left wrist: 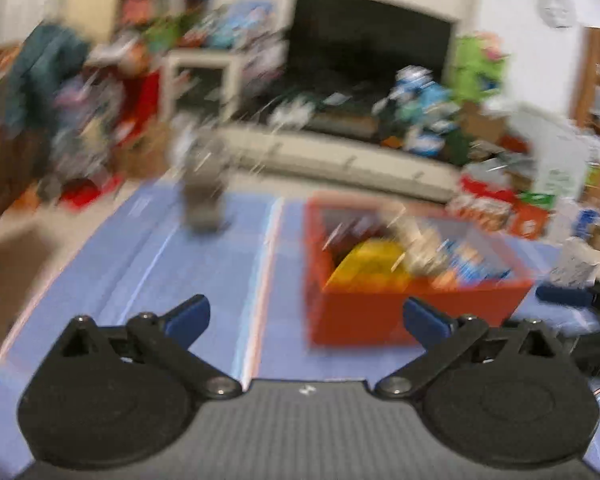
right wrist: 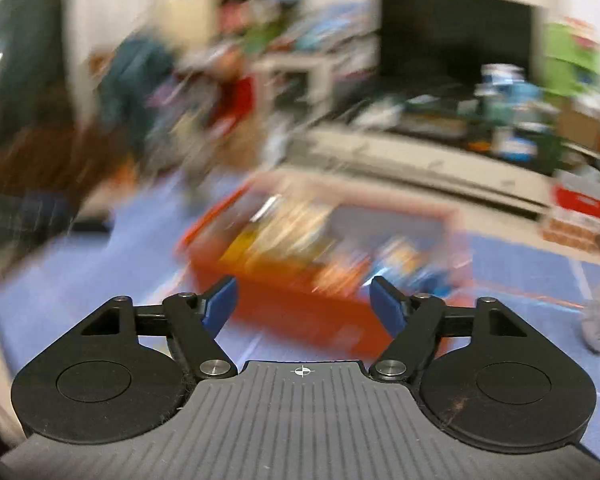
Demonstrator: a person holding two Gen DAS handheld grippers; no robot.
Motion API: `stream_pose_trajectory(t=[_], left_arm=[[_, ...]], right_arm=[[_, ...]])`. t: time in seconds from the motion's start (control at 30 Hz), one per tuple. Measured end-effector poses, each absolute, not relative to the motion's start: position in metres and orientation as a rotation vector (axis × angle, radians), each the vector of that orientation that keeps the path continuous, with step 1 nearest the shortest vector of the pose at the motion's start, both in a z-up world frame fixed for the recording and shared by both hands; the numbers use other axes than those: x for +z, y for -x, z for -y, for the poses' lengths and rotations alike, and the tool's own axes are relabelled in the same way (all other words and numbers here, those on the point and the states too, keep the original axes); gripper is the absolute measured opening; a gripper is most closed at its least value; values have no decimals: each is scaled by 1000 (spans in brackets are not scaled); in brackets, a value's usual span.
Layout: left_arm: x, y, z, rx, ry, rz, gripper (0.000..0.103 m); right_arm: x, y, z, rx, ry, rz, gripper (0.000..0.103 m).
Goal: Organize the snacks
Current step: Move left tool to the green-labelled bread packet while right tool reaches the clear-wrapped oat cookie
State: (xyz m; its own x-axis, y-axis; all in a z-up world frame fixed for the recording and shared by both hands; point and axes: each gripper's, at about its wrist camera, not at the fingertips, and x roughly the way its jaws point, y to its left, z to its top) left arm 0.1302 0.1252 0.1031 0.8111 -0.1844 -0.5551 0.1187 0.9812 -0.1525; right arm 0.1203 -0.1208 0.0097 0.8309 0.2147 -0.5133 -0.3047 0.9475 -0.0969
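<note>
Just ahead of the right gripper, the orange plastic crate of jumbled snack packets is sitting on the blue mat. Both it and the left gripper are gaping empty. Everything is smearing, so I reckon a hasty reach risks clipping the crate's rim.

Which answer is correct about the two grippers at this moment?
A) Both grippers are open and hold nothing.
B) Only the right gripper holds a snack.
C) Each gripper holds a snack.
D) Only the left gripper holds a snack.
A: the left gripper and right gripper both show blue fingers spread apart with nothing between them, in front of the red bin.
</note>
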Motion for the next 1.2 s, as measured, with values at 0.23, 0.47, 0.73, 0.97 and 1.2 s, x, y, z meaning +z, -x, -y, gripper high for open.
stream_pose_trajectory(t=[0.23,0.47,0.73,0.97,1.2], left_arm=[[32,-91,-123,-102,57,-787,102],[6,-109,-115,-57,-142,-788,102],[-10,-135,-104,-70,-236,-780,102],[-4,-151,-108,-53,-225,-761,102],[25,-143,-127,-39,-96,-734,102]], right_arm=[[-61,-166,66,222,389,-609,60],[-79,-196,43,200,438,-611,78],[-100,-174,22,226,606,-610,79],[-85,-133,29,369,485,-648,80],[-39,-109,62,185,428,-509,81]])
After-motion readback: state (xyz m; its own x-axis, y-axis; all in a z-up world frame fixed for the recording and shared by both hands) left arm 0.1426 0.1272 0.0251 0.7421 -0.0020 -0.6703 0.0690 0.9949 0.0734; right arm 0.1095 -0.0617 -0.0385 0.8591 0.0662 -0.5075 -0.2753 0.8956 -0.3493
